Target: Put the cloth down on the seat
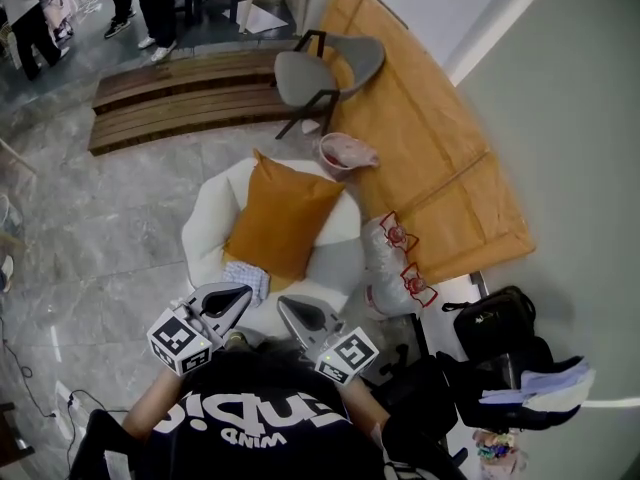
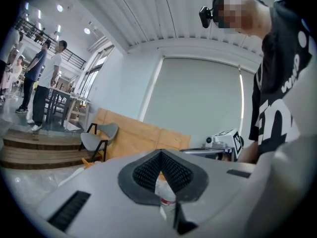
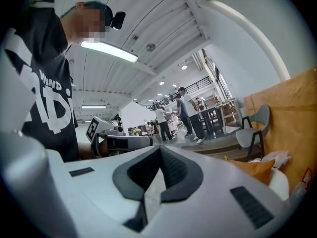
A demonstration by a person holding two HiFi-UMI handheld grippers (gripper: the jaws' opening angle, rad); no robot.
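A: What is the largest thing here?

B: The white seat (image 1: pixel 205 228) in the middle of the frame, with an orange cushion (image 1: pixel 285 218) leaning on it.

A: And the grippers?

B: Both are at the lower middle. The left gripper (image 1: pixel 246 291) has its jaws pressed together with nothing in them. The right gripper (image 1: pixel 283 304) is closed and empty too.

A: Where is the cloth?

B: The small checked cloth (image 1: pixel 247 276) lies on the seat at the cushion's lower left corner, just above the left gripper's tip. The left gripper is nearer to it. The cloth is bunched, so I see no clear long axis. I judge it is already put down.
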